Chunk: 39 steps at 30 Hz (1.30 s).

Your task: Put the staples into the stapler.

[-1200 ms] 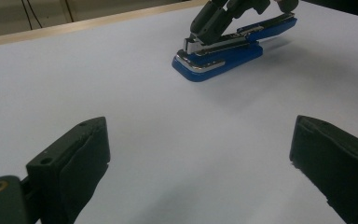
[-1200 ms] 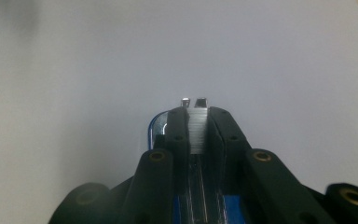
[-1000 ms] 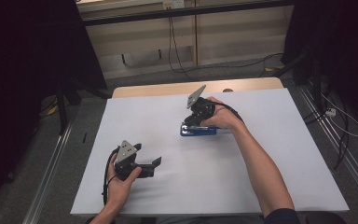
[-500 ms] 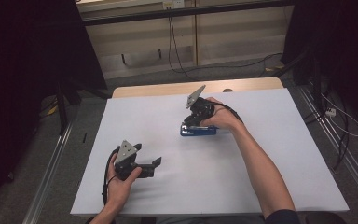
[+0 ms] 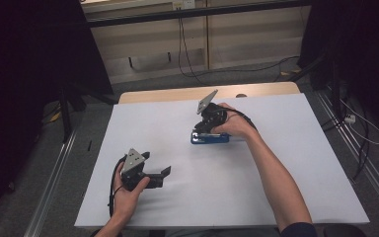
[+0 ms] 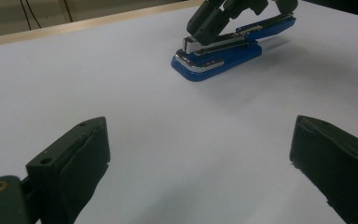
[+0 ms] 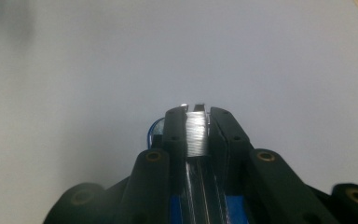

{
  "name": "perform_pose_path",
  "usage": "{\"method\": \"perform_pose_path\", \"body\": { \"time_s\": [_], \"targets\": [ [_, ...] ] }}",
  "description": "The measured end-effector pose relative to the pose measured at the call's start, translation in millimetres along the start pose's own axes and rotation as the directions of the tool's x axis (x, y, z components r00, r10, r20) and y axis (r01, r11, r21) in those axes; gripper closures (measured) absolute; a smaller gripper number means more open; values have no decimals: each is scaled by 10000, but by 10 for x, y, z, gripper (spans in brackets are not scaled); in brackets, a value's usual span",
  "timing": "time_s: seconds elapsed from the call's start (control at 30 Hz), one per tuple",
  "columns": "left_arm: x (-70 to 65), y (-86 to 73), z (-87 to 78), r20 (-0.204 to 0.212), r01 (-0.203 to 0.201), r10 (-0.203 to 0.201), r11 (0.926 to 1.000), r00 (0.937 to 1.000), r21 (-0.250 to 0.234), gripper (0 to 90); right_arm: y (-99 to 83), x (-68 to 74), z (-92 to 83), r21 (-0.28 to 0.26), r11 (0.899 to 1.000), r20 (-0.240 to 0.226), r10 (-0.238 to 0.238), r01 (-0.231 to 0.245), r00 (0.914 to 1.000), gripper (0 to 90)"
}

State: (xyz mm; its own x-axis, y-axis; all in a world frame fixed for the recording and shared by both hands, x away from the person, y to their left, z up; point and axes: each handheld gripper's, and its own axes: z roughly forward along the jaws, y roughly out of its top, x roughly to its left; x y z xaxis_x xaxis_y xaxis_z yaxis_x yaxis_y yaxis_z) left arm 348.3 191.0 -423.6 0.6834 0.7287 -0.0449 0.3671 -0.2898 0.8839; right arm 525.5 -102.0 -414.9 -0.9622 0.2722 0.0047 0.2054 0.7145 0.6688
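Observation:
A blue stapler [image 5: 211, 139] with a silver metal strip lies on the white table [image 5: 286, 187], a little behind its middle. My right gripper [image 5: 201, 130] comes down on it from above and is shut on the stapler's silver upper arm [image 7: 196, 133], which sits between the two black jaws; blue plastic [image 7: 235, 205] shows below them. In the left gripper view the stapler [image 6: 216, 53] lies ahead with the right gripper [image 6: 205, 25] clamped on its raised upper arm. My left gripper [image 5: 157, 165] rests near the front left of the table, open, with bare table between its jaws [image 6: 200, 140].
A wooden strip [image 5: 177, 94] runs along the table's far edge. Cables [image 5: 187, 54] lie on the floor behind it. Metal rails [image 5: 54, 187] run along both sides of the table, and a dark stand [image 5: 66, 108] is at the left.

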Motion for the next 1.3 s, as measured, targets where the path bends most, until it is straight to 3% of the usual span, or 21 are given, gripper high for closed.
{"method": "perform_pose_path", "body": {
  "time_s": [0.33, 0.53, 0.77, 1.0, 1.3],
  "targets": [
    [-2, -1, 3, 13, -2, 2, 10000, 10000, 20, 50, -12, -6, -4, -117, 9997, 117, 224, -223, 9997, 711],
    [0, -1, 5, 23, 2, -2, 10000, 10000, 22, 50, -20, 5, -26, -311, 9974, 416, 658, -646, 9970, 610],
    [-3, -2, 14, 23, 4, -4, 10000, 10000, 60, 50, -76, 32, -67, -699, 9860, 825, 1566, -1511, 9842, 415],
    [-1, -3, 20, 12, -37, 37, 10000, 10000, 81, 50, -90, 47, -91, -732, 9826, 945, 1772, -1707, 9796, 321],
    [-1, -5, 12, 25, 27, -27, 10000, 10000, 56, 50, -101, 69, -81, -1055, 9679, 1390, 2415, -2282, 9604, 123]
  ]
}}
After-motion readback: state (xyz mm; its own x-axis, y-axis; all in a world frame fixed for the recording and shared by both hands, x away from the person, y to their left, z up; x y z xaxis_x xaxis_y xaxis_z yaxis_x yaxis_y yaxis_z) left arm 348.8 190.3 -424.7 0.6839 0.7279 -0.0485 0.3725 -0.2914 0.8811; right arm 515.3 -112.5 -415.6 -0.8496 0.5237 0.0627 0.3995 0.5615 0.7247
